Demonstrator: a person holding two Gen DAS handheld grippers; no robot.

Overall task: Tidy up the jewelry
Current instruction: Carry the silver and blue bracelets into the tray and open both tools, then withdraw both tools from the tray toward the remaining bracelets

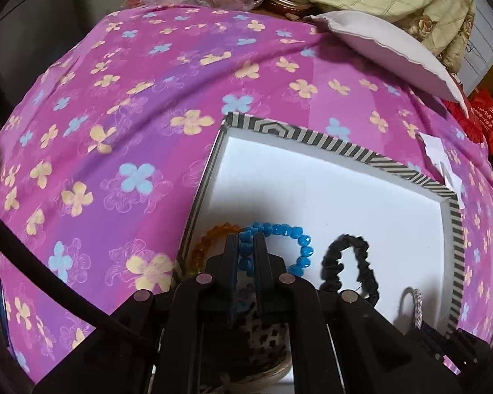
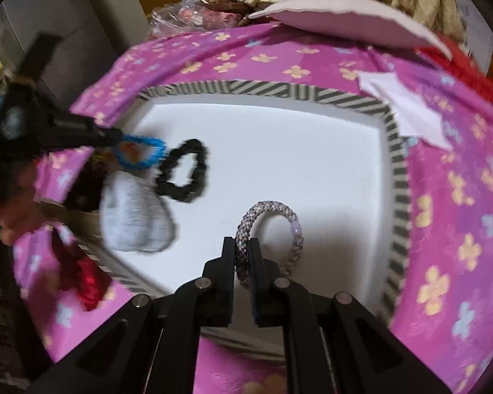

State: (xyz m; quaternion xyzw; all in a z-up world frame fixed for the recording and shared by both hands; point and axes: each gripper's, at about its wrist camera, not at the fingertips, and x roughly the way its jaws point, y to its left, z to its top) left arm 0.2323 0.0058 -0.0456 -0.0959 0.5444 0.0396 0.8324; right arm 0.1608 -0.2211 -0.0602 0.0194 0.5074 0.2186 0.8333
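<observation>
My left gripper is clamped on a blue faceted-bead bracelet over the white-floored, black-and-white striped cardboard box. My right gripper pinches a silver-grey woven rope bangle near the box's right wall. A black ruffled fabric scrunchie lies inside the box. I can read no lettering anywhere.

White print on the red bag is too small to read
</observation>
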